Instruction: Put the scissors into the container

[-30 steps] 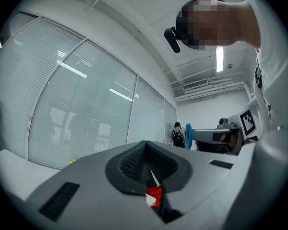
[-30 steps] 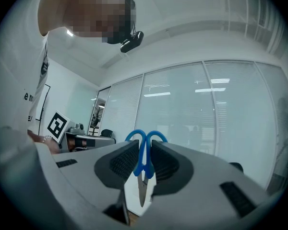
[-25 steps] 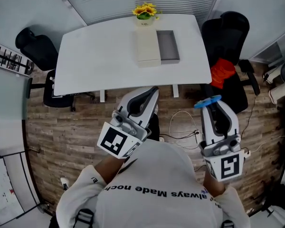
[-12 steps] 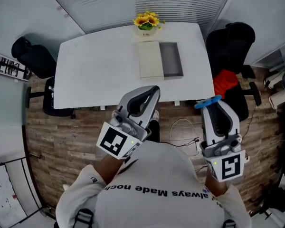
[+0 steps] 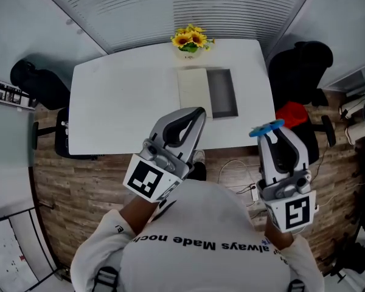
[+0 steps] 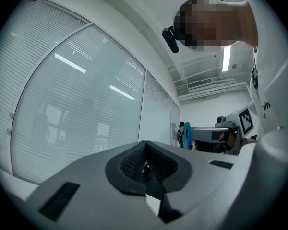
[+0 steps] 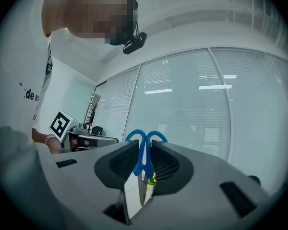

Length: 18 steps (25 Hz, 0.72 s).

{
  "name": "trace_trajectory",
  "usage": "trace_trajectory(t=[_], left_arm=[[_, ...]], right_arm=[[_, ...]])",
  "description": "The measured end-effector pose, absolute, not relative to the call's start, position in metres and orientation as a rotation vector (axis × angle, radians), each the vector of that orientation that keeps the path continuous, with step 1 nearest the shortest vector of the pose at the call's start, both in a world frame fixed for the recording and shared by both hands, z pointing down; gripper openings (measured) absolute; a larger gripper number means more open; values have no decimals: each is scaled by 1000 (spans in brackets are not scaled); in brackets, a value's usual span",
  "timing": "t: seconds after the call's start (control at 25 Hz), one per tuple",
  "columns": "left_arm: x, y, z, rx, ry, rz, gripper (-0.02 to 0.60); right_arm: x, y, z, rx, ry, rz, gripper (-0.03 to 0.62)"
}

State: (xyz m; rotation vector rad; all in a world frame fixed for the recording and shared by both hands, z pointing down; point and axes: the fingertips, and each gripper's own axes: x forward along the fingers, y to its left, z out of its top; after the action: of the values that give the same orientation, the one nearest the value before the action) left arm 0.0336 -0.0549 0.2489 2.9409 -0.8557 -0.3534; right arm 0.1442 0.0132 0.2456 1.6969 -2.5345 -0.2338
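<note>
The right gripper (image 5: 271, 134) has its two jaws squeezed tight on the scissors (image 7: 143, 153). The blue handle loops poke out past the tips, and the shiny blades point back toward the camera on that gripper. So the scissors are up in the air in front of the person, over the wooden floor (image 5: 91, 181), near the front edge of the white table (image 5: 121, 108). They are not over the table yet. The left gripper (image 5: 193, 115) has its jaws pressed together too, but there is nothing between them. It is just held up beside the other one. The container (image 5: 222, 93) is a grey open box on the far right part of the table, a little in front of the yellow flowers (image 5: 190, 39). Nothing shows inside it from the head view. A flat cream piece (image 5: 193, 91) lies right against its left side. It may be the lid, but it is too small here to be sure. The picking-up part looks done, because the scissors are held fast. What is left is the bigger part: the right gripper has to go forward over the table until the scissors are above the grey box. Then it has to go down and let go so they land inside.
</note>
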Motion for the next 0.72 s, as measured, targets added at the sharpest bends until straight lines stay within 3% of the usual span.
trace_trajectory(t=[0.72], left_arm=[[37,-143,258,2925,-846,-359,20]], right_arm=[[145,-79,252,1685,-2522,-229,89]])
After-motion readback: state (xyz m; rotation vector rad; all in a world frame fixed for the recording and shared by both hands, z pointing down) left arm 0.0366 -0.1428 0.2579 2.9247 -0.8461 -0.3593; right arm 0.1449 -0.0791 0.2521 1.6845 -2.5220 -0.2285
